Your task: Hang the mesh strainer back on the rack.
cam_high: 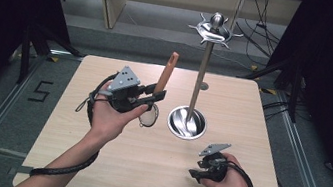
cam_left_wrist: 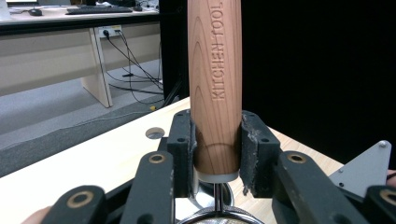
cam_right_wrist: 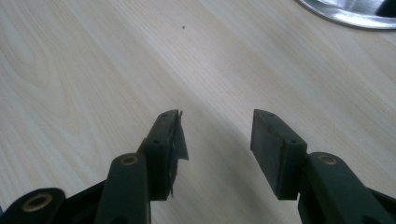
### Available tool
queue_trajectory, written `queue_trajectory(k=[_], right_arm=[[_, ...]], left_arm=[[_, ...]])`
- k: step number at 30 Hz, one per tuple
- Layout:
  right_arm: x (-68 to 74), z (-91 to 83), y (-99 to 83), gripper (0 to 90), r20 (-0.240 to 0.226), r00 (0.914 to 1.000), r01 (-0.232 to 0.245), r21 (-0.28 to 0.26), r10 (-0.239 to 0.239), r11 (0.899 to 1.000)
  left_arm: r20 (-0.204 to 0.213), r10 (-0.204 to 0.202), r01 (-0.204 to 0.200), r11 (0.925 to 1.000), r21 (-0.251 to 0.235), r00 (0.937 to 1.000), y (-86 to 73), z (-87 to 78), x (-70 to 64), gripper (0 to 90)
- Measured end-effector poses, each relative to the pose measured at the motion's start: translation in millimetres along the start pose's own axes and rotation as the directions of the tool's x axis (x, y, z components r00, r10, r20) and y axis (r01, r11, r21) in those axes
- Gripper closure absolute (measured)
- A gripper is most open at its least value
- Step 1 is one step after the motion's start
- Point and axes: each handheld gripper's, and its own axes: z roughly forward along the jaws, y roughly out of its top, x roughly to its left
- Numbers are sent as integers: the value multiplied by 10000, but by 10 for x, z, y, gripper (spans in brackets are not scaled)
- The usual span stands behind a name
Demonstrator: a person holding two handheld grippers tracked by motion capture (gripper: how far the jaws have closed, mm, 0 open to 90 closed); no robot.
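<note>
One steel bowl-shaped stand base on table, centre-right; upright pole rising from it, topped by hook crown; nothing else visible in bowl beyond reflections. One strainer, wooden handle stamped "KITCHEN TOOL", held raised and near upright above table left of stand; round metal head just below. Left gripper clamped on handle's lower end, pads on both sides. Right gripper low over bare table near front right, jaws apart, empty. Two grippers, one stand, one utensil.
</note>
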Motion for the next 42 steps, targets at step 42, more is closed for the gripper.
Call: queue_trajectory(k=[42], right_arm=[[-16, -11, -5, 526, -27, 9998, -216, -92, 216, 9997]], left_arm=[[185, 137, -131, 9994, -311, 9997, 186, 139, -101, 677]])
